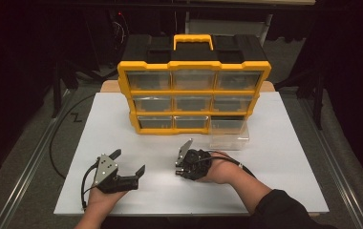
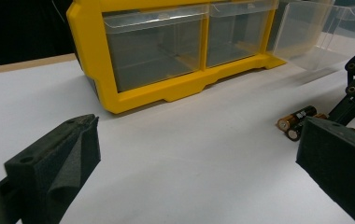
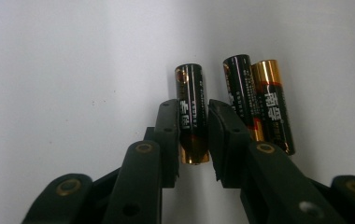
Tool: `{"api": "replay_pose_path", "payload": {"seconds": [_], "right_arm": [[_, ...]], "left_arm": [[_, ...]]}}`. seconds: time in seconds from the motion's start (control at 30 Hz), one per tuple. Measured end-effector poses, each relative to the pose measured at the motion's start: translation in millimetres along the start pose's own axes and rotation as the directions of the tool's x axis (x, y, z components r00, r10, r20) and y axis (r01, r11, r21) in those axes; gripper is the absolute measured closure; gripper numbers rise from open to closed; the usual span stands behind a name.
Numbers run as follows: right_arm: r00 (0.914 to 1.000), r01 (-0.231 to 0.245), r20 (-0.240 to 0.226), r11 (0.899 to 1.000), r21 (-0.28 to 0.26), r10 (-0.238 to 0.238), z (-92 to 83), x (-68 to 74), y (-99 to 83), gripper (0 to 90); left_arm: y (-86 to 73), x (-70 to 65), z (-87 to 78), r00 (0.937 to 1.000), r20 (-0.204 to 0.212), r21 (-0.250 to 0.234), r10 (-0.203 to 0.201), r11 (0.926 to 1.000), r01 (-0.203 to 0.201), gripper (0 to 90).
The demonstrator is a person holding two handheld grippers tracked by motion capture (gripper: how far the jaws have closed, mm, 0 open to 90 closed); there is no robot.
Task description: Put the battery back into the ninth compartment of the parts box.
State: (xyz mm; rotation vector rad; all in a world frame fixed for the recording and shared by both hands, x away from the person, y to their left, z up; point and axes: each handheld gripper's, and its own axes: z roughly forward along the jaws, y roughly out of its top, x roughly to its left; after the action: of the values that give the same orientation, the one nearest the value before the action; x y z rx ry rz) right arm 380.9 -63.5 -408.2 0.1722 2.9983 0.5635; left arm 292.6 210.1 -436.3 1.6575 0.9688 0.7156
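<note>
Three black-and-gold batteries lie on the white tabletop. My right gripper points down at them and is shut on the left battery, one pad on each side of it. The other two batteries lie side by side just to its right, touching each other. In the high view the right gripper sits at mid-table in front of the organizer. My left gripper rests to its left, open and empty. The left gripper view looks between its wide jaws toward two batteries.
A yellow organizer with clear drawers and a black top stands at the back of the white board. One clear drawer is out and rests on the board at the organizer's lower right. Cables trail from both grippers.
</note>
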Motion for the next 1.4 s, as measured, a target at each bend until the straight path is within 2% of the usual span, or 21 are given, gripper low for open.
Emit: {"api": "replay_pose_path", "payload": {"seconds": [0.1,0.57,0.73,1.0,1.1,1.27,1.4], "right_arm": [[0.9999,0.009,-0.005,1.000,0.002,-0.009,0.3,0.0,0.3,78.1],[1.0000,-0.004,0.003,1.000,0.011,0.004,-0.3,1.3,1.5,78.8],[1.0000,0.001,-0.006,1.000,-0.005,-0.001,-5.3,0.7,0.5,78.8],[0.9999,-0.017,0.002,1.000,-0.001,0.017,-11.6,0.6,-4.7,78.7],[1.0000,-0.004,0.002,1.000,0.003,0.004,-13.2,1.0,-6.5,78.7],[0.9998,-0.019,-0.001,1.000,0.011,0.019,-16.3,1.5,-10.1,78.8],[0.9999,-0.009,-0.006,1.000,0.007,0.009,-18.2,1.1,-14.2,78.7]], "left_arm": [[0.1,0.0,-0.1,1.0000,0.000,0.000,0.000,1.0000,0.000,0.4],[-0.5,0.7,0.0,1.0000,-0.001,-0.001,-0.008,1.0000,0.008,0.4],[-0.8,0.7,-0.1,1.0000,0.002,0.003,-0.007,1.0000,0.007,0.3],[-0.5,0.4,-0.2,1.0000,0.003,-0.003,-0.005,1.0000,0.005,0.3],[-0.6,0.1,0.0,1.0000,0.004,-0.002,-0.004,1.0000,0.004,0.3],[-0.6,0.1,0.0,1.0000,0.002,-0.007,-0.007,1.0000,0.007,0.3],[-0.4,-0.1,0.1,1.0000,0.004,-0.009,-0.005,1.0000,0.005,0.3]]}}
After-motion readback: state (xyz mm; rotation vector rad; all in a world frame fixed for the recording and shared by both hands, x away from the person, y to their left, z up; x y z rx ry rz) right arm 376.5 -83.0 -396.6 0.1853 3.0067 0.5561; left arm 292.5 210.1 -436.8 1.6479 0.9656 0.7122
